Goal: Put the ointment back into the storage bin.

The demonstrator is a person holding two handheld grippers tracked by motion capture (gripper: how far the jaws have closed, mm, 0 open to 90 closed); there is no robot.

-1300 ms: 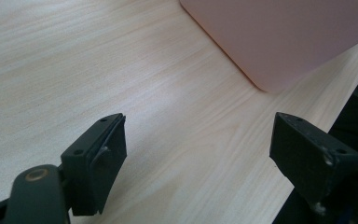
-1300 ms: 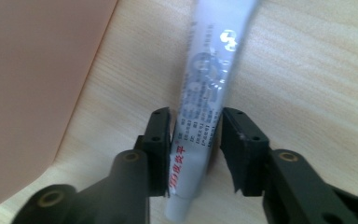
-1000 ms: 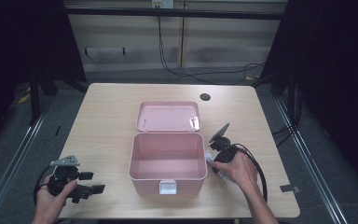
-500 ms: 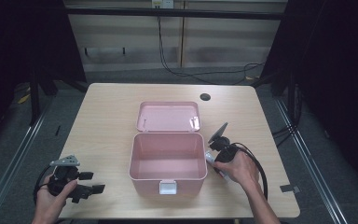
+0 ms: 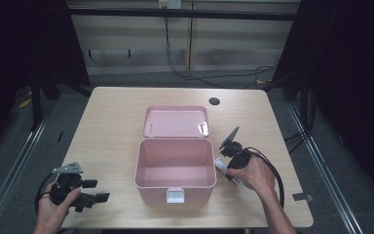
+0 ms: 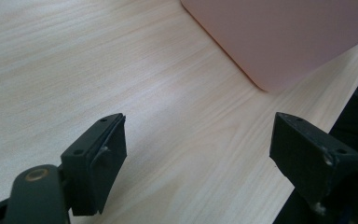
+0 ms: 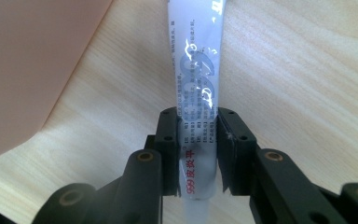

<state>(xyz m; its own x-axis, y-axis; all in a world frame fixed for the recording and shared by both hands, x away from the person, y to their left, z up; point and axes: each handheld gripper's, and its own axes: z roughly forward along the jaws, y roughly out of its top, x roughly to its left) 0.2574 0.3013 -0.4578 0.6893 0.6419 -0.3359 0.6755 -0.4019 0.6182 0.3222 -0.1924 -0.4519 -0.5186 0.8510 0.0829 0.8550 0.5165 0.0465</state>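
Note:
A pink box (image 5: 139,168) stands open in the middle of the table, its lid (image 5: 175,122) laid back flat behind it, and nothing shows inside it. Just right of the box my right gripper (image 5: 224,168) lies low over the table, shut on a white tube (image 7: 196,60) with printed text. In the right gripper view the pads (image 7: 170,135) press the tube's lower end, and the tube runs away from the right gripper (image 7: 198,140) beside the box wall (image 7: 32,70). My left gripper (image 5: 97,190) rests at the front left, open with nothing between its jaws, and the left gripper (image 6: 200,135) faces bare wood near the box corner (image 6: 284,37).
A dark round hole (image 5: 214,101) sits in the tabletop (image 5: 107,131) at the back right. A small grey tape piece (image 5: 298,197) lies near the front right edge. A black cable (image 5: 272,170) loops from the right gripper. Dark floor surrounds the table.
The right hand has shifted very slightly beside the box. The left hand has kept still.

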